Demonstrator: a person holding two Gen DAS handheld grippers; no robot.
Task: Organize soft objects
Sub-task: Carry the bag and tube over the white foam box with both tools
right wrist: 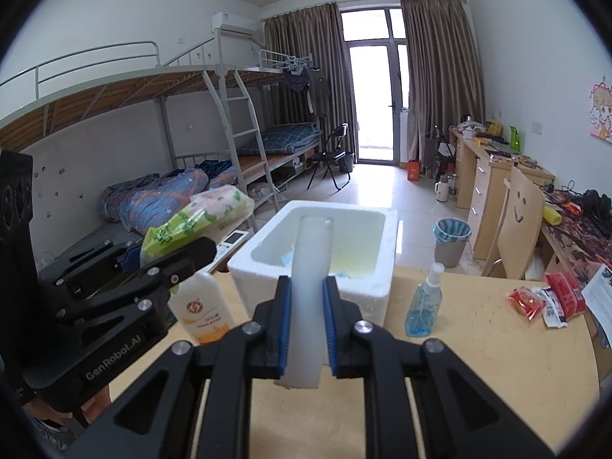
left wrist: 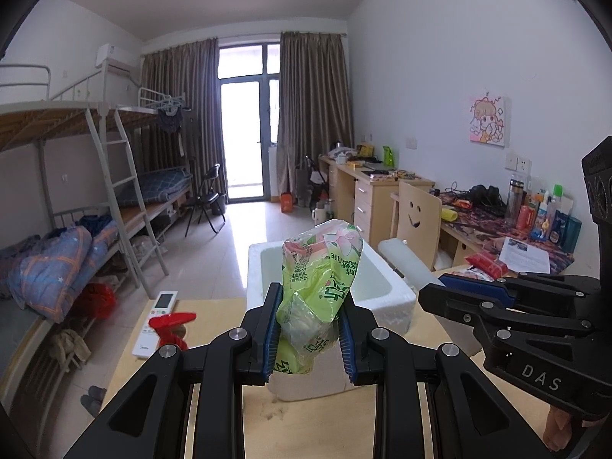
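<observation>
My left gripper [left wrist: 308, 329] is shut on a green plastic tissue pack [left wrist: 321, 267] and holds it upright above the near wall of the white foam box [left wrist: 386, 298]. The pack also shows in the right wrist view [right wrist: 199, 222]. My right gripper [right wrist: 306, 321] is shut on a long white foam block [right wrist: 310, 290], which points over the foam box's [right wrist: 375, 287] near rim. That block also shows in the left wrist view [left wrist: 405, 260], with the right gripper [left wrist: 474, 298] at the box's right side. The left gripper body [right wrist: 114, 283] is left of the box.
On the wooden table [right wrist: 478, 344] stand a white lotion bottle [right wrist: 202, 310], a blue spray bottle [right wrist: 424, 306], red snack packets [right wrist: 547, 298], a red object [left wrist: 170, 325] and a white remote [left wrist: 157, 317]. Bunk beds are left, desks and a chair right.
</observation>
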